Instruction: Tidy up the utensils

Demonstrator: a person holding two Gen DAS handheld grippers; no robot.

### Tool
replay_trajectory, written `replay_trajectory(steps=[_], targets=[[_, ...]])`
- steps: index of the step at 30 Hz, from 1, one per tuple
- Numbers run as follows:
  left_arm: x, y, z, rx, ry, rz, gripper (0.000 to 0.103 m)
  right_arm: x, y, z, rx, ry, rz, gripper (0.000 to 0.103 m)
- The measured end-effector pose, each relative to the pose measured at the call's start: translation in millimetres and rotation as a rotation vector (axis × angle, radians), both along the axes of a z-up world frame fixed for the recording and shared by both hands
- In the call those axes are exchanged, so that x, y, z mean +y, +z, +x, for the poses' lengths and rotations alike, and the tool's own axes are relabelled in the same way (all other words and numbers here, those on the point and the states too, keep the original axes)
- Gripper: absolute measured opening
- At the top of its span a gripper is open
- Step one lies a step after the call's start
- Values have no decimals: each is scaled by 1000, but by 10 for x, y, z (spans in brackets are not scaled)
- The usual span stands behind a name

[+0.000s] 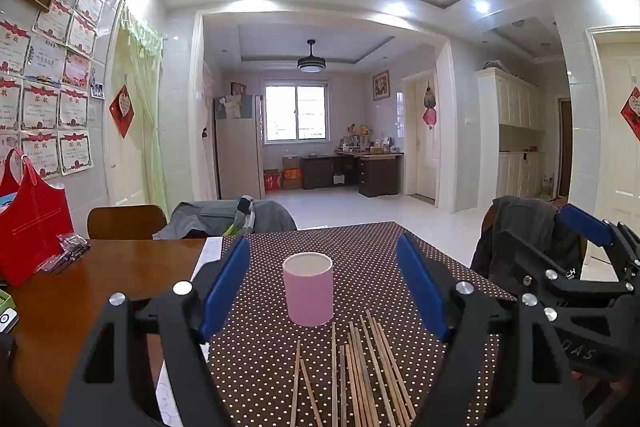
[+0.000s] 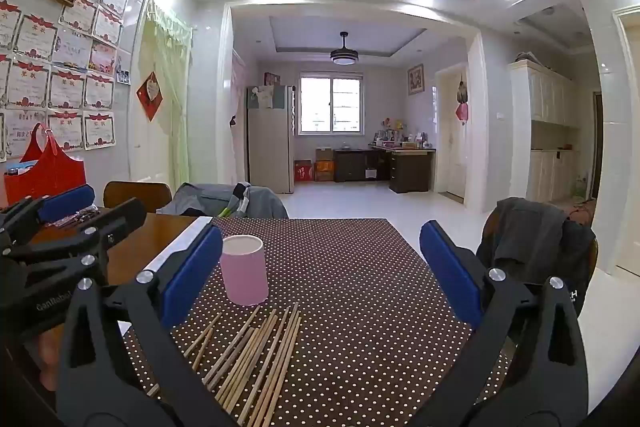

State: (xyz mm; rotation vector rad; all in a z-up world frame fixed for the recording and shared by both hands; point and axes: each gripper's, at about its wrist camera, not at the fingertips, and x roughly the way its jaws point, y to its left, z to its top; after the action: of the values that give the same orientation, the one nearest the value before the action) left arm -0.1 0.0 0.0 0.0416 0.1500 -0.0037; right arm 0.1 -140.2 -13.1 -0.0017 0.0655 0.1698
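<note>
**A:** Where do your two grippers stand?

**B:** Your left gripper (image 1: pixel 322 287) hangs above the near end of the bench (image 1: pixel 120 267) with its blue pads spread wide and nothing between them. Your right gripper (image 2: pixel 320 267) is the same: jaws far apart, empty, pointing level across the dotted cloth (image 2: pixel 360 267). Each shows at the edge of the other's view, so you hold them side by side.

**A:** And the utensils?

**B:** The chopsticks (image 1: pixel 360 375) lie loose on the cloth just in front of you, roughly parallel, pointing away from you, some overlapping in a bunch and a few apart on the left. The pink cup (image 1: pixel 308 291) stands upright just beyond their far tips, open end up; from here you cannot see inside it. In the left view it sits between your pads but beyond them, untouched.

**A:** Anything else around you?

**B:** A red bag (image 1: pixel 32 223) stands on the bare wood at the left, with a small plastic packet (image 1: pixel 68 251) beside it. Chairs draped with grey clothing (image 2: pixel 528 239) stand at the far and right sides.
</note>
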Motion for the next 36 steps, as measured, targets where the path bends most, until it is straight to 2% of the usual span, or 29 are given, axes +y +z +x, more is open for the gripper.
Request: replay_trajectory(steps=[19, 32, 36], targets=[[0, 0, 1, 5, 0, -1, 74, -39, -108, 38, 17, 0, 8, 97], [1, -1, -2, 9, -1, -2, 74, -44, -62, 53, 43, -5, 15, 97], [-69, -140, 80, 13, -2, -2, 74, -62, -53, 55, 49, -7, 15, 97]])
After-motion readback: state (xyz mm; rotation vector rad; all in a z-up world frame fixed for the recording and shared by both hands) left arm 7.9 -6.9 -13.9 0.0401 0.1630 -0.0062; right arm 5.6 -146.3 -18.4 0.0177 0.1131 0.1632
